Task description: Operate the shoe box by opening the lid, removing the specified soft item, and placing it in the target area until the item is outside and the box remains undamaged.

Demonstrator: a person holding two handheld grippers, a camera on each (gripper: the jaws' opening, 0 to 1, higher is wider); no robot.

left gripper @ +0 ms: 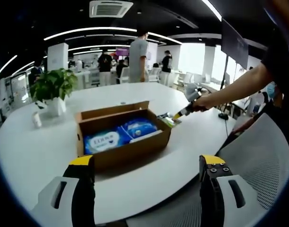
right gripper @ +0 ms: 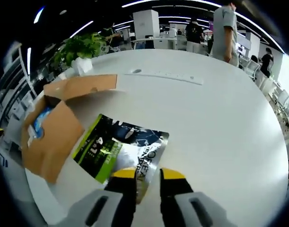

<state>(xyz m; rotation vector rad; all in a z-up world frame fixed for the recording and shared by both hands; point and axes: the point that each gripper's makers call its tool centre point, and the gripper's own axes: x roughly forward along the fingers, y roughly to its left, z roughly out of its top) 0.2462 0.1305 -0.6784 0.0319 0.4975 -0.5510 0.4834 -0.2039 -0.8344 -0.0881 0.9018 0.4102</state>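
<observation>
Cardboard shoe box is open; right tool pinches green pouch beside it; left tool is spread.

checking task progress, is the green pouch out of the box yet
Out: the green pouch lies flat on the table beside the open box, pinched by the right gripper.

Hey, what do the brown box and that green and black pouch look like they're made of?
The brown open-topped box looks like matte corrugated cardboard: dull tan walls and stiff folded flaps. The green and black pouch, held by the right hand-held gripper, seems to be glossy plastic or foil film, judging by its silvery sheen.
</observation>
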